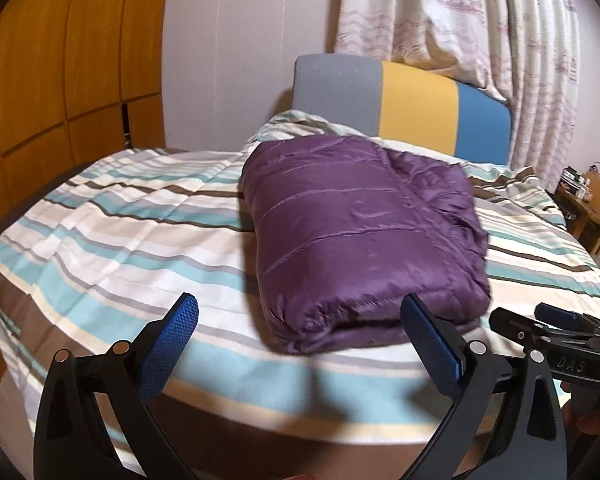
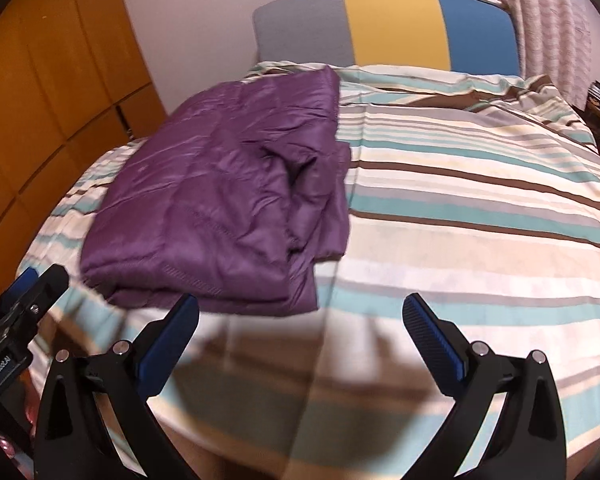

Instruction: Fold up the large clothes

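While both pairs of fingers gape empty, the folded jacket (image 1: 364, 232) lies on the bed (image 1: 120, 216), lengthwise toward the headboard, ahead of the left gripper (image 1: 300, 340), up-left of the right gripper (image 2: 302, 340).

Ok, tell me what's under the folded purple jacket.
The purple jacket lies folded on the striped bedcover, which shows on every side of it. The patch of bedcover directly beneath is covered, so anything there cannot be seen. Neither gripper touches the jacket.

bed (image 1: 120, 216): striped cover | headboard (image 1: 416, 100): grey-yellow-blue | wardrobe (image 1: 60, 60): wood, left | curtains (image 1: 480, 20): patterned | wall (image 1: 240, 40): pale
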### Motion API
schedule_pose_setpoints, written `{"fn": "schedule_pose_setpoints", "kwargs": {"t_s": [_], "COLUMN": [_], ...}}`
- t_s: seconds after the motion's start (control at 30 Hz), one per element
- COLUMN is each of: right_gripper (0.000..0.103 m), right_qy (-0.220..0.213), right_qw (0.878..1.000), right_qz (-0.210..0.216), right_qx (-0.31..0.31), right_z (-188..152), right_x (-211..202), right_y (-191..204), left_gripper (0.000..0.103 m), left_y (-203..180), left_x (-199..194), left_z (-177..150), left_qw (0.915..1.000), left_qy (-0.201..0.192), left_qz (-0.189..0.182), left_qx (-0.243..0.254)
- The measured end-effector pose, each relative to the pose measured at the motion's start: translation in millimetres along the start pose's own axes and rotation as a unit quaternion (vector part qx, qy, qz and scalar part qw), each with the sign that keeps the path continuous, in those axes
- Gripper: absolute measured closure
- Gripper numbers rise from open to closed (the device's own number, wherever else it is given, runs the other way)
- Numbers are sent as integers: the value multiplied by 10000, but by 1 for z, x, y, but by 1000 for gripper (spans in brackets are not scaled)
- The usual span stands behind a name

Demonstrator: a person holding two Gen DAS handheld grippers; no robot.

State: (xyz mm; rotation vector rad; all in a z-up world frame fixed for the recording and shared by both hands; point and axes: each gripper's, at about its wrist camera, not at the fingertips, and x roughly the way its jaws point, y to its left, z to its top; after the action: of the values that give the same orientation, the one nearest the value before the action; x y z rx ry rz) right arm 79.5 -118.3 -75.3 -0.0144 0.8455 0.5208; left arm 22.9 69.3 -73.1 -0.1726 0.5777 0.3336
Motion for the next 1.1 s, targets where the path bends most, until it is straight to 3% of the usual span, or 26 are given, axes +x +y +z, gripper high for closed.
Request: {"fn": "schedule_pose_setpoints", "kwargs": {"t_s": [0.33, 0.47, 1.1], "right_gripper": [2, 2, 2], "right_qy": [-611, -811, -735], "right_qw": [9975, 9963, 9970], "right_qz": [324, 231, 217], "right_qx": [-160, -189, -146], "right_z": [0, 4, 2], "right_x": [-65, -79, -78], "right_y": [15, 16, 14], "left_gripper": [3, 3, 3], "left_y": [0, -2, 1], "left_x": [-36, -47, -45], "left_z": [8, 11, 11], "left_qw": [9998, 9994, 9995], "left_qy": [-168, -309, -235], "left_qz": [-81, -130, -177], "left_qx": [-67, -63, -146]}}
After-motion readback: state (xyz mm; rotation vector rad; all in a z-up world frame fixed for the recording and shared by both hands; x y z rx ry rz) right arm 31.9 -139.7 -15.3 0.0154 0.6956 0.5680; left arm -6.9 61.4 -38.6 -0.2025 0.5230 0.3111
